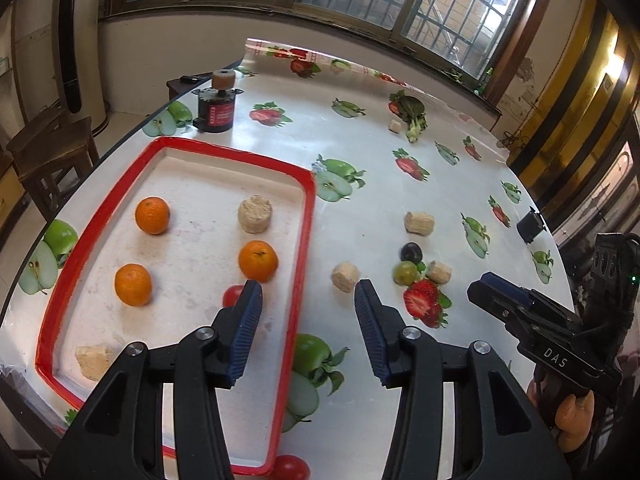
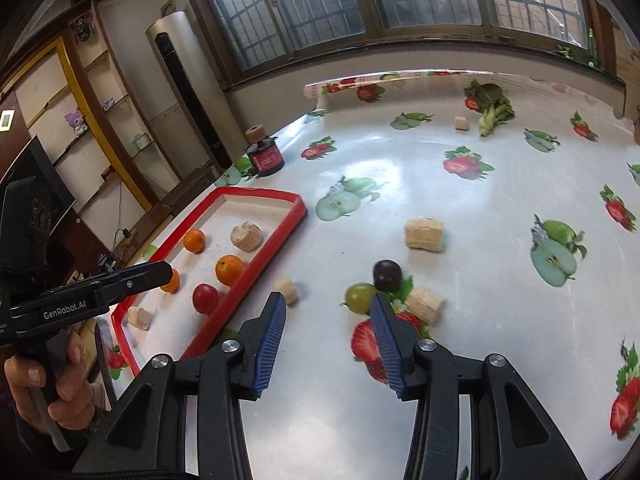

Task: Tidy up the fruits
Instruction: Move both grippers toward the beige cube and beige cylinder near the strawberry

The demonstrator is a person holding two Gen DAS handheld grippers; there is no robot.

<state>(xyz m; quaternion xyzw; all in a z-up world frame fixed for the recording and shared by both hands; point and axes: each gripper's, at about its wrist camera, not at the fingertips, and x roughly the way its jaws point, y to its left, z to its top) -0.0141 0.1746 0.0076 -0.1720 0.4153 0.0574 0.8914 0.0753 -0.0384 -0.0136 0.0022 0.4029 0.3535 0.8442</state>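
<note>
A red-rimmed white tray [image 1: 308,216] holds three oranges [image 1: 152,215], a small red fruit [image 1: 232,295] and two beige cylinder pieces [image 1: 255,214]. On the fruit-print tablecloth to its right lie a dark plum [image 2: 387,275] and a green fruit [image 2: 360,297], among more beige pieces [image 2: 424,234]. My left gripper [image 1: 307,286] hovers open over the tray's right rim with nothing between its fingers. My right gripper [image 2: 328,298] is open and empty just short of the green fruit. Another red fruit [image 1: 290,468] lies outside the tray's near corner.
A black jar with a red label [image 1: 216,110] stands past the tray near the table's left edge. A leafy green vegetable [image 2: 494,108] lies at the far side. A small black object [image 1: 530,226] sits at the right edge. A wooden stool [image 1: 52,148] stands beside the table.
</note>
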